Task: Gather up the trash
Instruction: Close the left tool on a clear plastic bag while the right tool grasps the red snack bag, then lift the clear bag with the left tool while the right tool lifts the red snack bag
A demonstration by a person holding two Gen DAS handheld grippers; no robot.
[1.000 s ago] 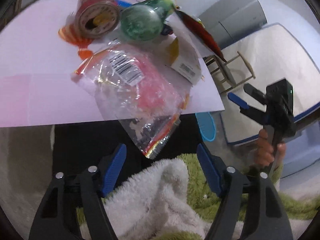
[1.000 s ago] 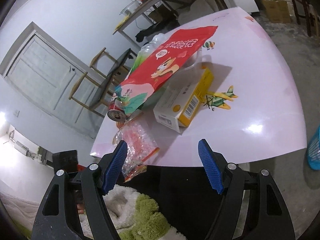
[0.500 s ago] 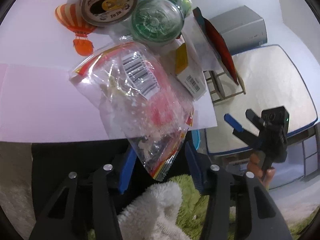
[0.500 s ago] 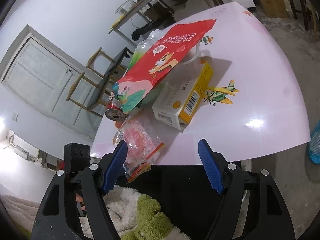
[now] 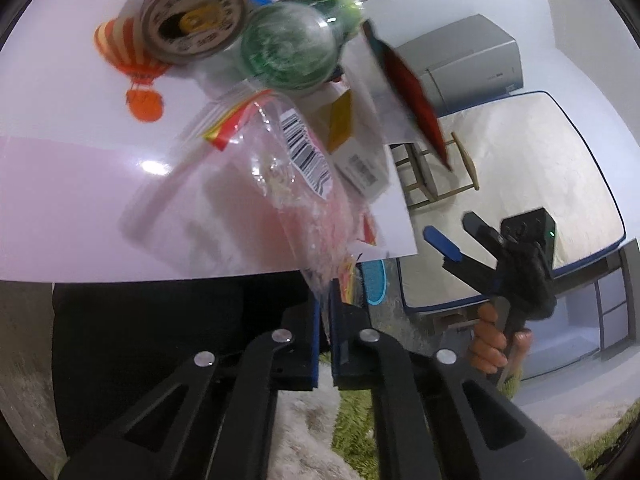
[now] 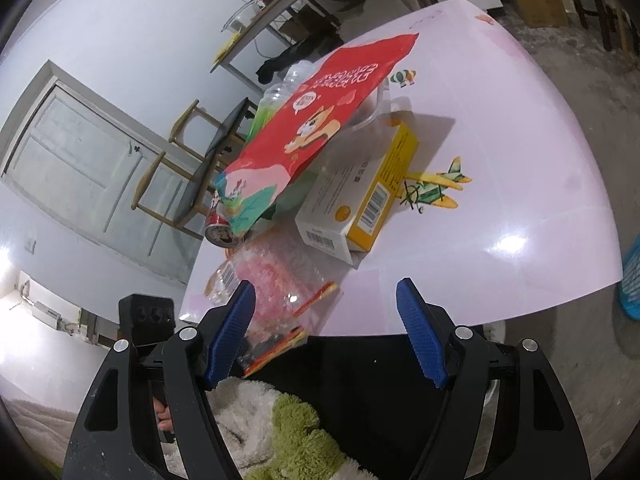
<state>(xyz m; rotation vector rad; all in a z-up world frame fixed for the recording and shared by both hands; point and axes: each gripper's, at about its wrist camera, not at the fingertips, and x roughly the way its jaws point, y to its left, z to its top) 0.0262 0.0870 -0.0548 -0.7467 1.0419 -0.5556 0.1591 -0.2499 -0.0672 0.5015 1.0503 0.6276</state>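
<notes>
A clear plastic bag with pink contents and a barcode label [image 5: 296,200] hangs over the near edge of the white table [image 5: 72,200]. My left gripper [image 5: 326,300] is shut on the bag's lower corner. The bag also shows in the right wrist view [image 6: 276,284]. My right gripper [image 6: 324,332] is open and empty, just off the table's near edge; it also shows in the left wrist view [image 5: 452,240]. Behind the bag lie a tin can [image 5: 192,20], a green bottle [image 5: 292,52], a yellow-white box [image 6: 360,208] and a red snack bag [image 6: 316,120].
A blue basket [image 5: 374,284] stands on the floor beyond the table's edge. A white and green fluffy cloth [image 6: 280,428] lies below both grippers. Wooden chairs [image 6: 188,168] and a door [image 6: 80,168] are beyond the table. A mattress [image 5: 520,184] is to the right.
My left gripper has moved up to the clear bag's overhanging corner and closed on it. The right gripper has shifted slightly closer and stays open.
</notes>
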